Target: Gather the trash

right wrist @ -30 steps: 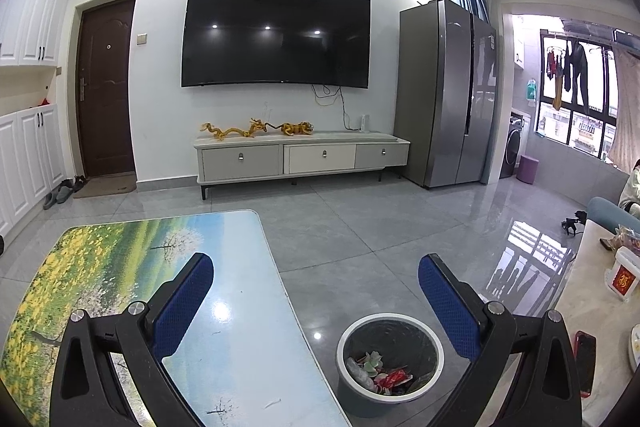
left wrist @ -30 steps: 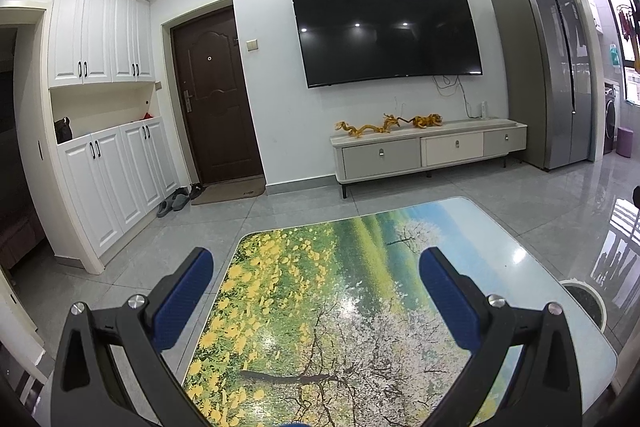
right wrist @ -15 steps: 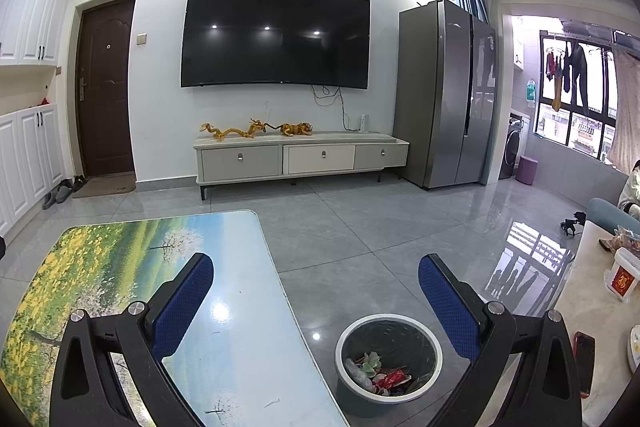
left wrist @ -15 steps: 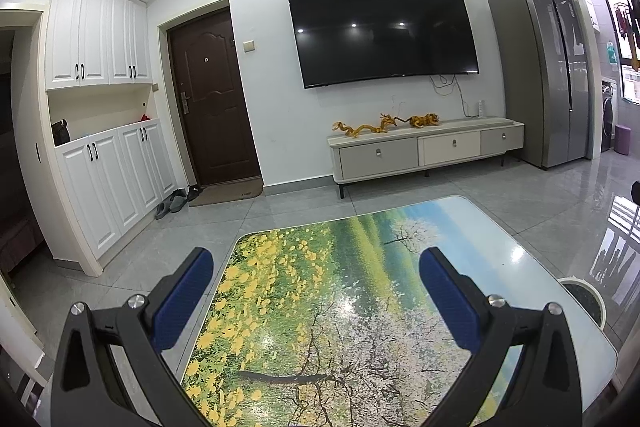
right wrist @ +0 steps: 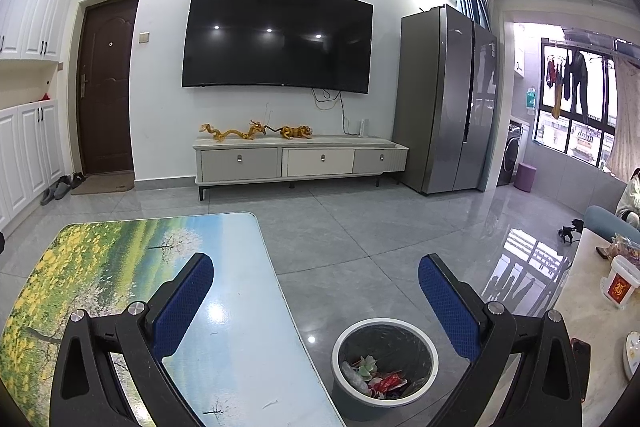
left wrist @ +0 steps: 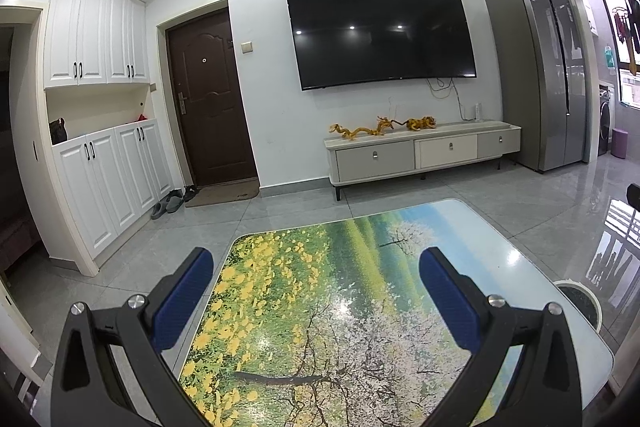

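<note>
Trash (right wrist: 374,379) in bin (right wrist: 385,363) beside table (right wrist: 240,339); left tool (left wrist: 316,281), right tool (right wrist: 316,281) wide open, empty

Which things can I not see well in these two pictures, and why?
- Trash bin, left wrist view: mostly hidden behind the table edge.
- Bin contents, right wrist view: wrappers too small to identify.
- Table front, both views: cut off by the frame and the fingers.
- Side table, right wrist view: cut by the lens edge.
</note>
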